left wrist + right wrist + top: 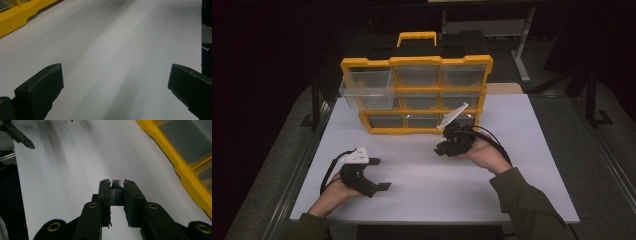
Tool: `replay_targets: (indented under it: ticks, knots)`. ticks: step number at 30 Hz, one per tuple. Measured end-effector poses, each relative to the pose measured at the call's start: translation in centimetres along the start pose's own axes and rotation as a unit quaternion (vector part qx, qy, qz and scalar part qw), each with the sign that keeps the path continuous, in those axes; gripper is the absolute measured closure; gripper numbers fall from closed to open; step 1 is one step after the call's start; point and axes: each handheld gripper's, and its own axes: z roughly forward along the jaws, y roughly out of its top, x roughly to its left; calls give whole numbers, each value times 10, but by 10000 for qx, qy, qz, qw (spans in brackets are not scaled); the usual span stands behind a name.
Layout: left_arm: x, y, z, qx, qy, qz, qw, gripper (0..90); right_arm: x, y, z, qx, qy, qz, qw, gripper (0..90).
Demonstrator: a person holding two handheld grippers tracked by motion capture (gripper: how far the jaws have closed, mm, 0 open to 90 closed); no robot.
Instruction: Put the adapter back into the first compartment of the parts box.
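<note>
While the left gripper (381, 174) rests wide open and empty on the white surface (422, 200), the right gripper (117, 185) pinches a small dark, apparently rigid, light part (116, 192), before the yellow drawer organizer (417, 95)

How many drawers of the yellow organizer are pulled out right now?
1. The clear drawer at the top left of the yellow organizer sticks out toward the table's left side. The other eight sit flush in their slots.
</note>
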Motion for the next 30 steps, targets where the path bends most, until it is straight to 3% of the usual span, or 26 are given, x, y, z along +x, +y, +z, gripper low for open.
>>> replay_targets:
  ticks: [15, 18, 30]
  knots:
    - [-1, 0, 1, 6, -16, 3, 10000, 0, -4, 27, -19, -129, 112, -98, 9998, 754]
    - [-1, 0, 1, -5, -15, -1, 10000, 0, -6, 36, -24, -213, 285, -87, 9993, 755]
    - [-1, 1, 1, -9, -27, -4, 10000, 0, -9, 60, -42, -345, 268, -194, 9989, 754]
